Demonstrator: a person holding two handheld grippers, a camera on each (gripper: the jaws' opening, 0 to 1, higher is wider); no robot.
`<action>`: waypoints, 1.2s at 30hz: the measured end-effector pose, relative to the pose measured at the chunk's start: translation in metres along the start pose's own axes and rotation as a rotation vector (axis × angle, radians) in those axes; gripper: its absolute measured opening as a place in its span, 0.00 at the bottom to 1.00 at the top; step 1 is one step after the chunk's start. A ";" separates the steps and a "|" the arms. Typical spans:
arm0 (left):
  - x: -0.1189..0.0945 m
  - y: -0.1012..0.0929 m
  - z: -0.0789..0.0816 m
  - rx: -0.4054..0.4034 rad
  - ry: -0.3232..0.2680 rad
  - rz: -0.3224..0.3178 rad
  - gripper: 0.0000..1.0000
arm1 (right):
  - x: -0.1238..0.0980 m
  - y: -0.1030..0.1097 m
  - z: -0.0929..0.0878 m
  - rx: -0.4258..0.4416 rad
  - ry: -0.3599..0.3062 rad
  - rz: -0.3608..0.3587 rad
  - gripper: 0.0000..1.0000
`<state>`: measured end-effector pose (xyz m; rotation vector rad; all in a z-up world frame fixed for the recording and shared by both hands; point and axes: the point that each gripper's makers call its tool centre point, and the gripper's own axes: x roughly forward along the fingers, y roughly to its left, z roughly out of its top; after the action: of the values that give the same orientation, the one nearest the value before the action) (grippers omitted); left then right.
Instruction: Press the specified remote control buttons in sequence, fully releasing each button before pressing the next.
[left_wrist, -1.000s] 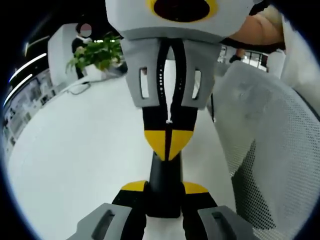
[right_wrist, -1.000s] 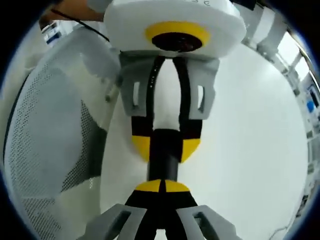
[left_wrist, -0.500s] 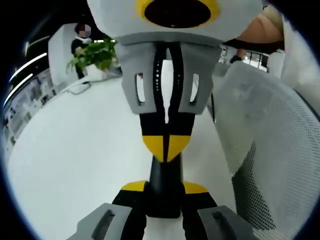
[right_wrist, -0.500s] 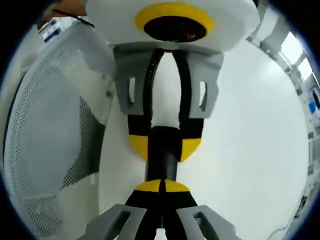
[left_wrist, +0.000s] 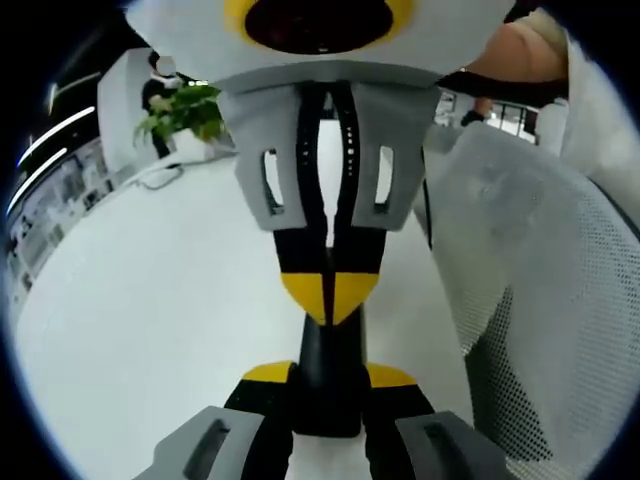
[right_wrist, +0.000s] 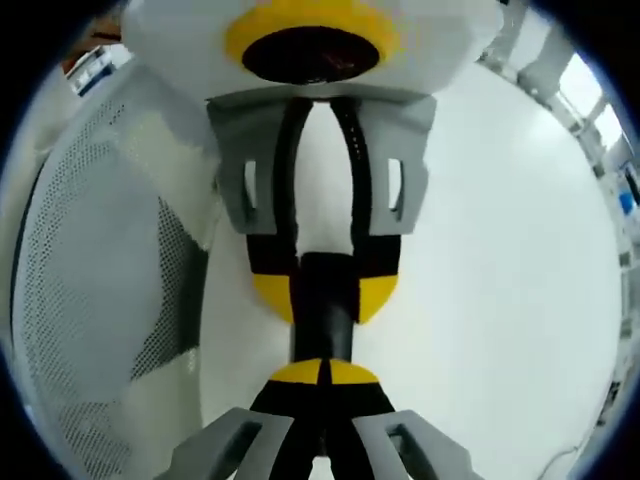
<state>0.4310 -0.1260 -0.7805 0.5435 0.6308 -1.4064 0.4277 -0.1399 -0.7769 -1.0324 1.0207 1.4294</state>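
My left fingers (left_wrist: 330, 372): clamped on the black remote (left_wrist: 330, 375), low centre of the left gripper view.
My right fingers (right_wrist: 323, 372): together, tips touching the remote's near end.
Bench (left_wrist: 150, 300): white, beneath.
Mesh chair (left_wrist: 540, 290): right side of frame.

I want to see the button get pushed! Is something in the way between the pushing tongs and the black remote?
Nothing visible is in the way. The right tongs are shut, and their yellow tip comes right up to the black remote, which the left tongs clamp. The buttons themselves are hidden.
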 end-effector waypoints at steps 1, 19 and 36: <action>0.000 0.000 0.000 0.000 0.000 0.000 0.25 | 0.000 0.000 0.000 0.006 -0.013 -0.004 0.00; 0.001 0.000 0.000 0.000 -0.001 0.000 0.25 | -0.007 0.004 0.006 0.017 -0.086 -0.022 0.00; 0.000 -0.001 0.001 0.002 0.000 0.000 0.25 | -0.032 -0.006 0.012 -0.010 -0.095 -0.054 0.00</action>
<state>0.4302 -0.1265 -0.7800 0.5451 0.6290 -1.4077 0.4354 -0.1358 -0.7432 -0.9834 0.9111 1.4270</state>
